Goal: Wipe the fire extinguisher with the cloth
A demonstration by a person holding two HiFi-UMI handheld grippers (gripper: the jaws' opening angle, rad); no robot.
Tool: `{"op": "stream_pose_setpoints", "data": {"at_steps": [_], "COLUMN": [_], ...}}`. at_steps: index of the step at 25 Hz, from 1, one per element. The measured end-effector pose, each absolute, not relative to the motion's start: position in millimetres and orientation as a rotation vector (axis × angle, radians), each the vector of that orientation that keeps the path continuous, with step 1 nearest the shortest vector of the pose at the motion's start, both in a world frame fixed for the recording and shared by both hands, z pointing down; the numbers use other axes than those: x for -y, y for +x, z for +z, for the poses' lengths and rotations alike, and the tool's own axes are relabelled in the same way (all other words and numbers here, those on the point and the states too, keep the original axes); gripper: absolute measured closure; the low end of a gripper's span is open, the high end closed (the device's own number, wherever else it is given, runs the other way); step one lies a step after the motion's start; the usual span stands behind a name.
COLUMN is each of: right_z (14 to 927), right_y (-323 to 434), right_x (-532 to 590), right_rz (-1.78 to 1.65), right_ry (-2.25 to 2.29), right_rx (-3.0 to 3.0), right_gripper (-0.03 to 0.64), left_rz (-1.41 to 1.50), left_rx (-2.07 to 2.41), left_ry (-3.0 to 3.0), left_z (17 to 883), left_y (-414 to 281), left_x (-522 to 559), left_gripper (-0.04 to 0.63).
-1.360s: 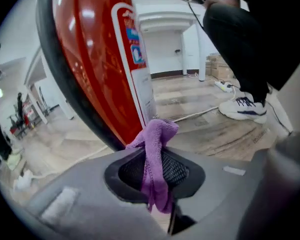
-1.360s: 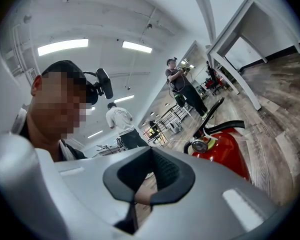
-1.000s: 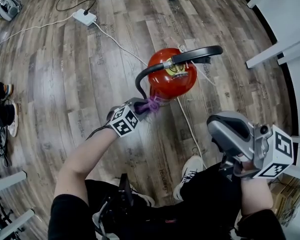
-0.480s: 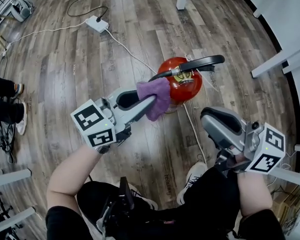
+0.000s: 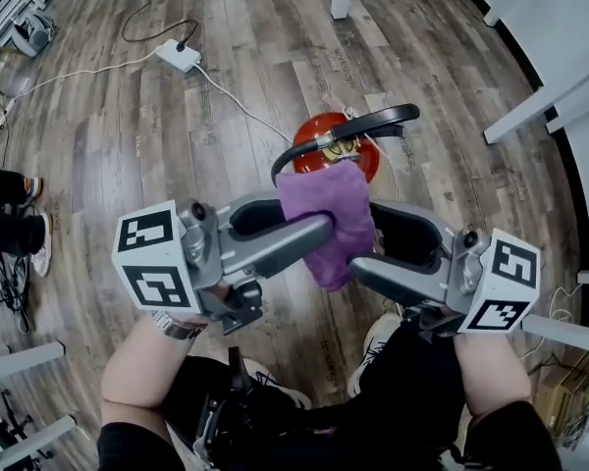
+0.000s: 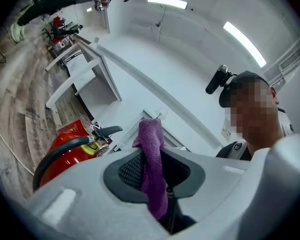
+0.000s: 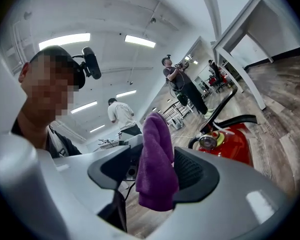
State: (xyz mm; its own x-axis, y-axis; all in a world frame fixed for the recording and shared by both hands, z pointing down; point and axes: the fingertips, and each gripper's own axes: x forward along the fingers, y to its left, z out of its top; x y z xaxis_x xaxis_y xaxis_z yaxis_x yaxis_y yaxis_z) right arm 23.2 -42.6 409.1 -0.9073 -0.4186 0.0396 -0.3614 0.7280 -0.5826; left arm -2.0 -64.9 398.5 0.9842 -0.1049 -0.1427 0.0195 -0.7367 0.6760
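1. The left gripper (image 5: 309, 232), at mid-frame in the head view, has its jaws closed on a purple cloth (image 5: 332, 219). It pinches a bunched fold, and the rest hangs loose below.
2. The right gripper (image 5: 365, 238) faces it from the right. Its jaws have just been opening and stand wide apart, with the cloth's hanging end between them but not pressed by either pad.
3. The red fire extinguisher (image 5: 309, 130) stands upright on the wood floor (image 5: 226, 116) just above the cloth in the frame. Its black hose and lever top face the camera.
4. The cloth looks light, soft and limp. It probably needs a grip on a gathered wad rather than an edge, or it may slip free.
5. The extinguisher appears heavy, rigid and smooth-painted. Steadying it at the lever or neck seems safest, since a sideways push could tip it.
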Motion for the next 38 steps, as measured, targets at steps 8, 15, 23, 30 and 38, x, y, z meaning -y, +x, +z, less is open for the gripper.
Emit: {"op": "stream_pose_setpoints", "data": {"at_steps": [8,15,23,30,38], "right_z": [425.1,404.7,436.2,493.8,607.8], "right_y": [4.4,30.9,40.6,35.4,33.7], "right_x": [25.4,37.8,70.7,79.8,73.4], "right_rz": [-0.971,-1.035,-1.234,-1.37,-1.667], "right_ry": [-0.516,-0.584,-0.589,-0.597,-0.558], "right_rx": [-2.953,-2.805,-2.756,-2.795,-2.712], "right_gripper": [0.529,0.548,0.548,0.548,0.549], "left_rz": [-0.158,-0.326,-0.35,-0.175,-0.135], "left_rx": [-0.015,0.052,0.109,0.156,0.224], "left_ry": [2.43,2.4,2.474,2.513,2.469], "left_z": [393.3,376.9,377.8,415.7,441.2], "left_y": [6.6,-33.2,-52.9,-49.6,-63.1], "left_x": [45.3,62.0,48.4,35.1,40.9], "left_gripper": [0.523,0.52,0.598,0.598,0.598]}}
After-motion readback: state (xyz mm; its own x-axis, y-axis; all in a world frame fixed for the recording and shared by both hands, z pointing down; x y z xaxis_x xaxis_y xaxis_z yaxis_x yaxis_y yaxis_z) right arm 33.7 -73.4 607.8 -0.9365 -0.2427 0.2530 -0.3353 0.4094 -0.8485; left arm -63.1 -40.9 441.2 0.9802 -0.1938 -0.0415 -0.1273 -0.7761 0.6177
